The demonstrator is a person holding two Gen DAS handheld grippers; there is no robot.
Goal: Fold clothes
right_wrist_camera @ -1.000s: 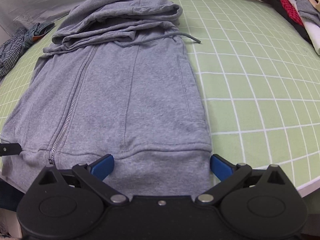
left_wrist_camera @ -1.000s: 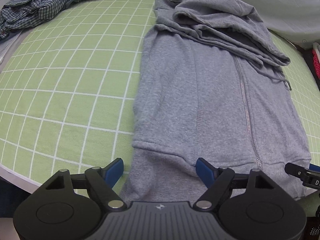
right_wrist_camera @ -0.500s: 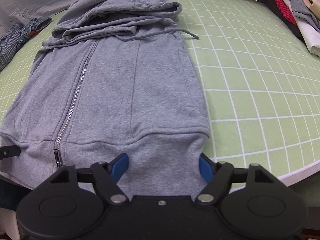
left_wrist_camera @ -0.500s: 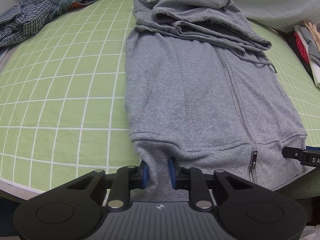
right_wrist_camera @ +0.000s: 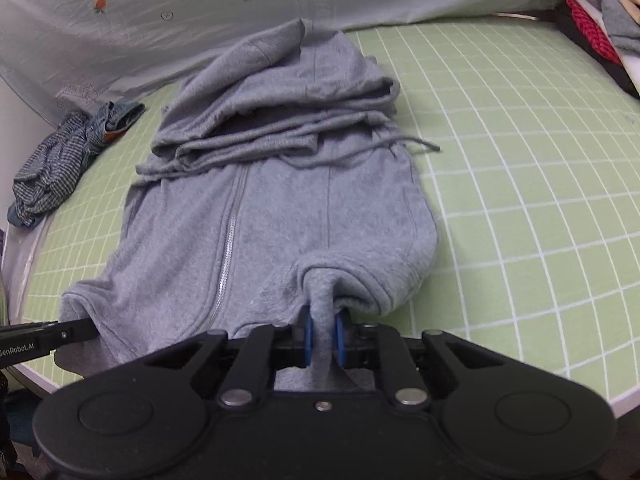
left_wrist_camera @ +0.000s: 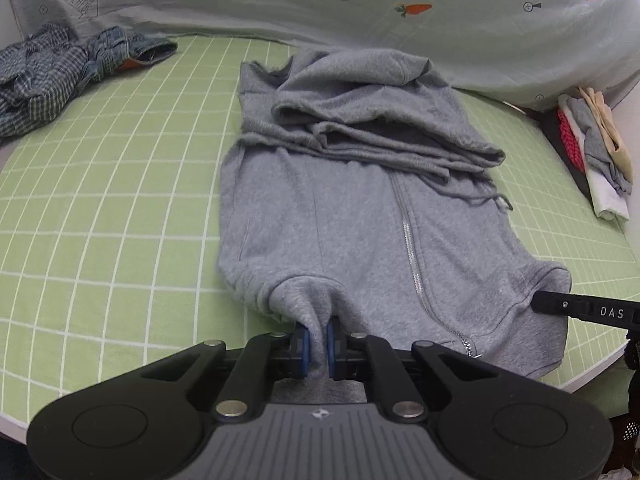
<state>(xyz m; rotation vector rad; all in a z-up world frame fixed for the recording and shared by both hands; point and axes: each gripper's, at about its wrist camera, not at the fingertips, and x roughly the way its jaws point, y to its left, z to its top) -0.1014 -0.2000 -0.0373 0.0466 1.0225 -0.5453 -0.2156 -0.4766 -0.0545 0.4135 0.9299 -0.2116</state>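
Lying zipped on green grid mat [left_wrist_camera: 100, 208], grey hoodie [left_wrist_camera: 352, 216], hem pinched in both jaws

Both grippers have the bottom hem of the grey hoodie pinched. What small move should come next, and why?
Probably lift both ends of the hem together and carry it toward the hood. The left gripper and right gripper have just closed on the hoodie, its hem already bunched up off the green mat, the sleeves folded in, so folding bottom to top fits.

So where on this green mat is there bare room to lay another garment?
Bare mat lies between the grey hoodie and the checked shirt heap. Another bare patch lies between the hoodie and the clothes pile. The middle and both far corners are crowded.
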